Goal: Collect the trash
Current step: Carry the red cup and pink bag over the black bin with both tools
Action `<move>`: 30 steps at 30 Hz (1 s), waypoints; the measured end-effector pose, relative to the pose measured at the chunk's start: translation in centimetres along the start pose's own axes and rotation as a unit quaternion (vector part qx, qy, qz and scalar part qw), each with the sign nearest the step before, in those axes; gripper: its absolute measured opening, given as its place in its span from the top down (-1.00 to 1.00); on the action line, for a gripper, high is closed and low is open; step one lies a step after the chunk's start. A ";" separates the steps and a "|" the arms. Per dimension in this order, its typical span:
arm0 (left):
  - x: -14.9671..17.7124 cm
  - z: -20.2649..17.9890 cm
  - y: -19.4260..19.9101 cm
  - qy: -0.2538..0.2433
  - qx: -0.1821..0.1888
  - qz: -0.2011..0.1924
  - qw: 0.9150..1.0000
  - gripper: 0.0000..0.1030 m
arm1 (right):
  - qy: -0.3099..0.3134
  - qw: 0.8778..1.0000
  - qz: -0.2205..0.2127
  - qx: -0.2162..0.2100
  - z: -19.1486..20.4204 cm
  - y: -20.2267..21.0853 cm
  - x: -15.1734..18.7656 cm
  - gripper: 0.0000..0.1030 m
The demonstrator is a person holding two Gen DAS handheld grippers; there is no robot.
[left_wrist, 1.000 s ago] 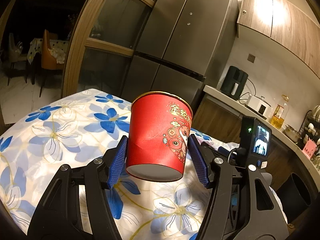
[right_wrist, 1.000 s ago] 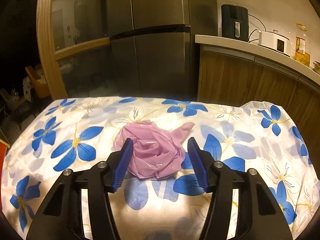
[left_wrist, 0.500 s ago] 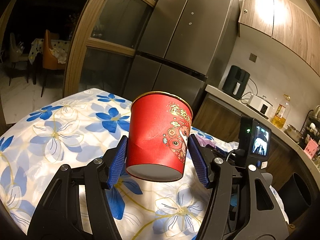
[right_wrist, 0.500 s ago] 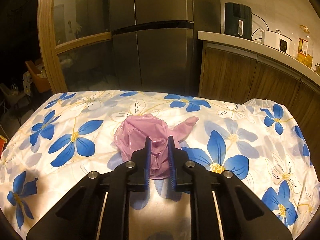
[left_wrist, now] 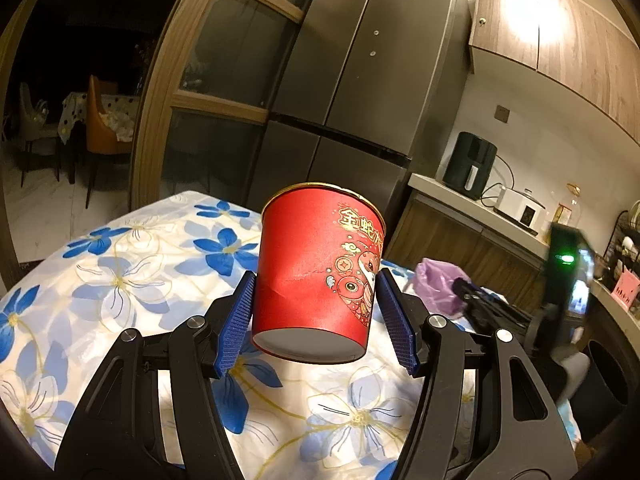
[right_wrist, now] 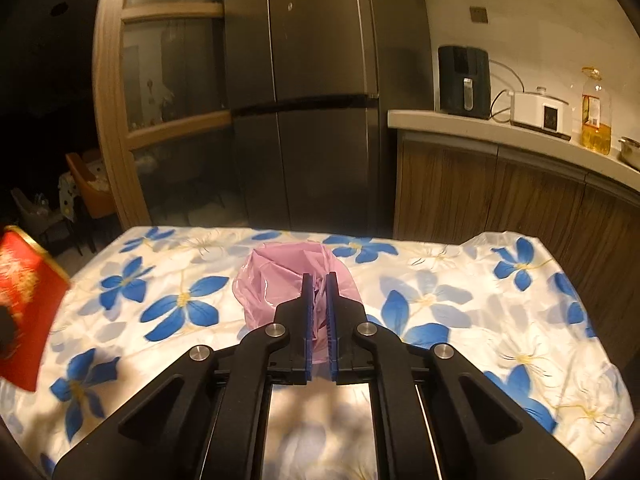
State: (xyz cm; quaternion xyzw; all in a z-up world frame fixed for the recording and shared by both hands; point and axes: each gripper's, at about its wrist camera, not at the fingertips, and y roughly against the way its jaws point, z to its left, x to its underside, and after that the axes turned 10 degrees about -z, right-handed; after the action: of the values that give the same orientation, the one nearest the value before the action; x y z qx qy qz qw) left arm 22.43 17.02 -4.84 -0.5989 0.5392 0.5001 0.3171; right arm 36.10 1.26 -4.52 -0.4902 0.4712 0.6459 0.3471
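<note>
Closing within the last second, the right claw point(right_wrist: 319, 312) now pinches the pink bag point(right_wrist: 276, 280) beside the red cup point(left_wrist: 316, 276) the left claw point(left_wrist: 316, 320) clamps; next, probably, bagging the cup.

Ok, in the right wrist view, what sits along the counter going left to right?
Black air fryer → white cooker → oil bottle → metal pot, cut off at the frame's edge.

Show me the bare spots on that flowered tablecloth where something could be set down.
The tablecloth is bare right of the pink plastic bag, out to the edge by the wooden cabinets. Left is bare too, up to the red cup. Crowded only mid-table, where the right gripper pinches the bag.
</note>
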 end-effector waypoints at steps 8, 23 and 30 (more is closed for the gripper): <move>-0.8 -2.3 1.8 -0.010 0.015 -0.010 1.000 -0.16 | -0.008 0.999 -0.046 -0.014 -0.9 6.6 -1.6 0.88; 0.1 -8.2 5.4 -0.032 0.061 -0.007 0.998 -0.16 | -0.019 0.996 -0.082 0.023 -5.6 15.1 -2.0 0.89; 1.0 -12.3 6.9 -0.043 0.098 -0.007 0.994 -0.16 | -0.026 0.993 -0.097 0.059 -9.1 18.6 -1.9 0.90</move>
State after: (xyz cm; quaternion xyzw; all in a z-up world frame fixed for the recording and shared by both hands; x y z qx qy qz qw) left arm 18.88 3.87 -0.96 -0.5461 0.5675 0.4680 0.4008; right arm 22.51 -13.18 1.59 -0.4952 0.4498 0.5930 0.4481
